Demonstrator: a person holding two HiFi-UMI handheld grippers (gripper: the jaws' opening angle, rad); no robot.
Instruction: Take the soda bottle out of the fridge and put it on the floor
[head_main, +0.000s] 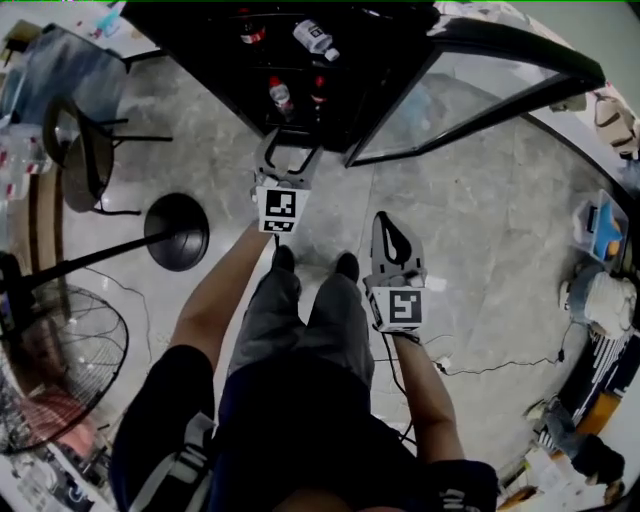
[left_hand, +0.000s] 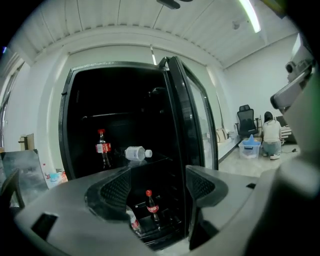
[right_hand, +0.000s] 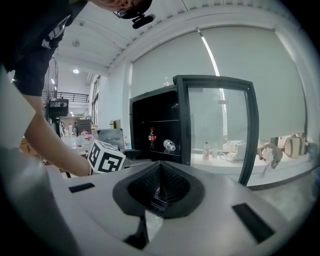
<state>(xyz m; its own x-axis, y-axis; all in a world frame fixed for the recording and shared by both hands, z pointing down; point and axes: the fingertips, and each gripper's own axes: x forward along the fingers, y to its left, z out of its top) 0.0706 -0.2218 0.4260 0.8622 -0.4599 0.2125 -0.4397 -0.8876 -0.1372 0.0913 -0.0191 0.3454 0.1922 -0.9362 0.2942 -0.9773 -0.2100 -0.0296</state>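
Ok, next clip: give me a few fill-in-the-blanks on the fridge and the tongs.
1. The fridge door stands ____.
2. The left tongs are ____ and hold nothing.
3. The right tongs are ____.
4. The clear bottle lies on its ____ beside an upright soda bottle.
Missing words: open; open; shut; side.

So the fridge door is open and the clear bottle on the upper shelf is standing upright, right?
No. The fridge door is open, but the clear bottle on the upper shelf lies on its side; the left gripper view shows it.
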